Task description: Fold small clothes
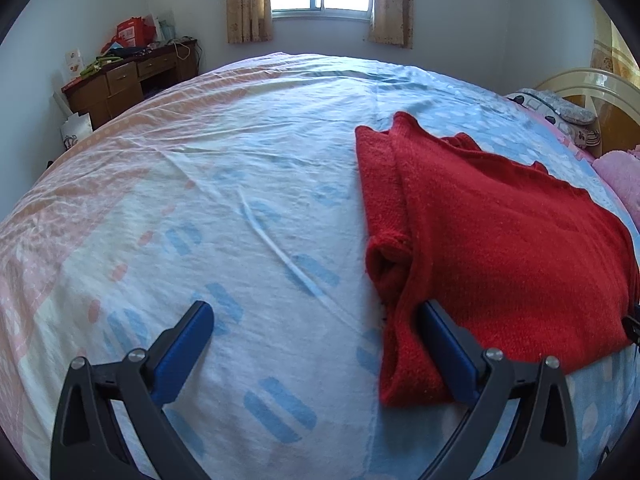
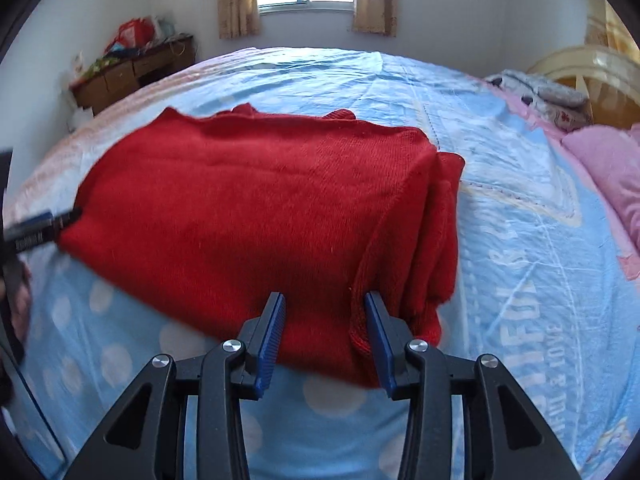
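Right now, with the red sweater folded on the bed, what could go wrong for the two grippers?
1. The left gripper stands wide open, one finger beside the red sweater. Closing here may catch only the left fold.
2. The right gripper has the near edge between its jaws. Whether it grips is unclear, so a pull could slip off or drag the thick stacked layers on the right side open.

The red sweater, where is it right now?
The red sweater lies folded on the bedsheet, at the right of the left wrist view, its near edge between the right tongs.

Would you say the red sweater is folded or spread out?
Folded: the red sweater lies as a compact block with stacked layers along its right edge.
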`<state>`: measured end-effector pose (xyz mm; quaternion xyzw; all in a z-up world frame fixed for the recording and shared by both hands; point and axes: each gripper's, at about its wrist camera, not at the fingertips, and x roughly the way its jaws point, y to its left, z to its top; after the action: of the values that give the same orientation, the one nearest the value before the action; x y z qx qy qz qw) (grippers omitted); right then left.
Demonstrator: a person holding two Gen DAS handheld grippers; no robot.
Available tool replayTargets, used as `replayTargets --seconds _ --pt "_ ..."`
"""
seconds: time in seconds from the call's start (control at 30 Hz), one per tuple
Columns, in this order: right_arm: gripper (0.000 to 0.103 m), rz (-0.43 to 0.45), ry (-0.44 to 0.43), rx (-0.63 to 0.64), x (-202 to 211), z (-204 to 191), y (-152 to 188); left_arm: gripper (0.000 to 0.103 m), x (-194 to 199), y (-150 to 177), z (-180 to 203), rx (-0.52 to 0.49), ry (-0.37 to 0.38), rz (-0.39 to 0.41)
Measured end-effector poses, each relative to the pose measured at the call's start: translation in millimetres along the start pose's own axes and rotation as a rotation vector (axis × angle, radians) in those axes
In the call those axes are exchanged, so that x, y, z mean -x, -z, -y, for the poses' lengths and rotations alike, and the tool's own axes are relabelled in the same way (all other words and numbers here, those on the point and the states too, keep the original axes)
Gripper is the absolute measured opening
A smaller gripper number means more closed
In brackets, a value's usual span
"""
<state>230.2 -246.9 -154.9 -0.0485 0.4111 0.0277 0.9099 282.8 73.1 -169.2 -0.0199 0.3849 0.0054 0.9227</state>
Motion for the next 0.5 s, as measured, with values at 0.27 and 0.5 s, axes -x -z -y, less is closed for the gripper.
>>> replayTargets --seconds 0.27,0.5 --pt "0.054 0.100 0.109 0.033 44.0 -19.2 -11.9 0.103 0.9 2.8 0.4 -0.003 -0.003 0.013" --pt "0.057 0.135 0.025 0.172 34.0 -75.6 -42.0 0.103 1.0 3.0 -1.1 0.000 0.002 0.017"
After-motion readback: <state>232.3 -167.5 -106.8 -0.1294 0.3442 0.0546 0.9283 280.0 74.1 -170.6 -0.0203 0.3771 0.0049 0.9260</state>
